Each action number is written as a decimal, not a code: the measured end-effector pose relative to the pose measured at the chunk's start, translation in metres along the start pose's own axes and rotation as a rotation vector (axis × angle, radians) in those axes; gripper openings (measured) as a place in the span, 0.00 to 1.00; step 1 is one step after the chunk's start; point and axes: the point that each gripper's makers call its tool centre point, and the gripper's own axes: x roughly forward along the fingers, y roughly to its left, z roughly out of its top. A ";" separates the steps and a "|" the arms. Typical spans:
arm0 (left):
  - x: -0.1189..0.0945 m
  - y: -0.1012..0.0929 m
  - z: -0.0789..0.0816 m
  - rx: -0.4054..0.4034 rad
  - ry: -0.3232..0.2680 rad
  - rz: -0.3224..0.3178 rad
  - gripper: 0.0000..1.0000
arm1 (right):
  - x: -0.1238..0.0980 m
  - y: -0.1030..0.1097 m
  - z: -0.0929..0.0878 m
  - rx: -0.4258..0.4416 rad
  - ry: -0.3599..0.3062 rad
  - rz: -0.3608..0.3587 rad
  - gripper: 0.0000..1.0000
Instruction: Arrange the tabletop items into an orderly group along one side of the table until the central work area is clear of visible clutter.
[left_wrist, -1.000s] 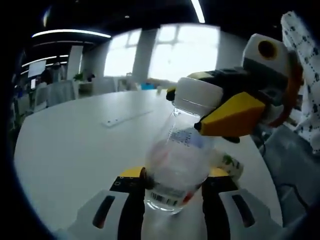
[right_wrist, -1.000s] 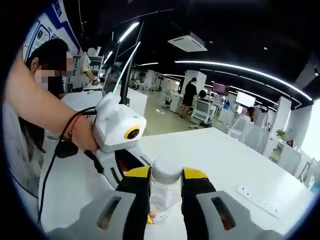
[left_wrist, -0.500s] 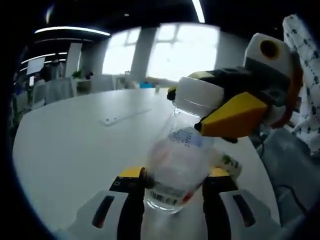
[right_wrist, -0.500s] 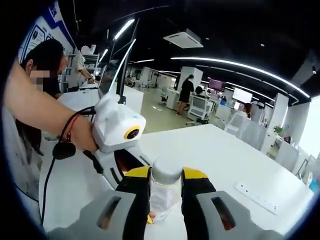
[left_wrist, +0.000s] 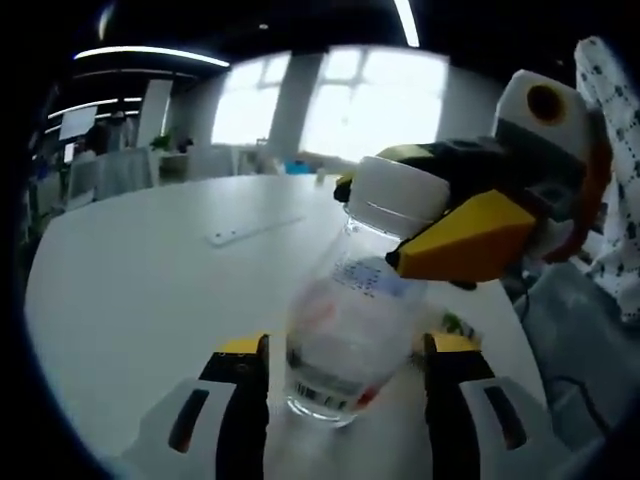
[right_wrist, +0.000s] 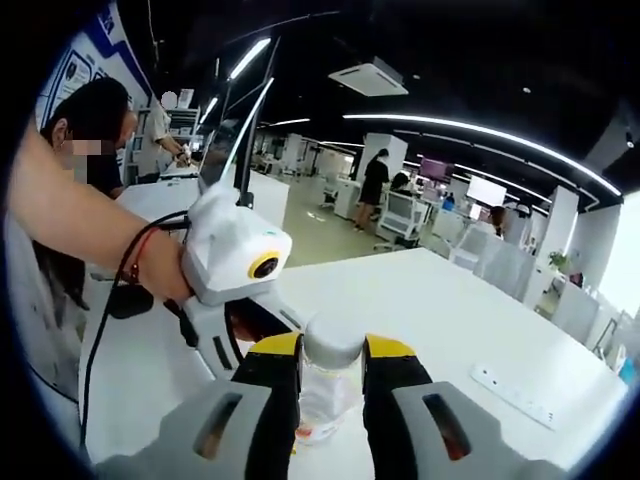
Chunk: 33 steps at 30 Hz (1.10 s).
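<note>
The white table (left_wrist: 130, 300) spreads wide and mostly bare, with a flat white power strip (left_wrist: 255, 232) lying far out on it, well apart from both hand-held grippers; it shows again at the right of the right gripper view (right_wrist: 512, 396).

Above the near part of the table, a clear plastic bottle (left_wrist: 345, 335) with a white cap (left_wrist: 397, 193) is held off the surface, tilted, its long axis running from its base near the left hand-held gripper (left_wrist: 345, 375) up and away to the right.

The right hand-held gripper (right_wrist: 330, 375) is clamped on the bottle's cap and neck; in the left gripper view it reaches in from the right, its yellow jaws (left_wrist: 465, 235) pinching just under the cap.

The left hand-held gripper's jaws stand apart on either side of the bottle's lower body, with a visible gap on each side, so they grip nothing (the bottle seems to hang from the right one alone). In the right gripper view the left hand-held gripper (right_wrist: 235, 265) sits just beyond the bottle (right_wrist: 325, 385), held by a person's hand (right_wrist: 165, 275).

So the bottle lies between the two, base toward the left, cap toward the right. As I judge it, the right one is placed to carry it to the table's side.
</note>
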 end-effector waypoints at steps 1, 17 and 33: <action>0.000 0.000 0.000 -0.002 -0.001 0.003 0.61 | 0.000 0.000 0.000 0.000 0.000 0.001 0.20; -0.006 -0.003 0.001 -0.010 -0.031 0.022 0.58 | -0.002 0.001 -0.001 -0.006 0.000 0.008 0.21; -0.004 -0.006 0.002 -0.004 -0.028 0.021 0.57 | -0.008 0.003 -0.004 -0.013 0.005 0.013 0.24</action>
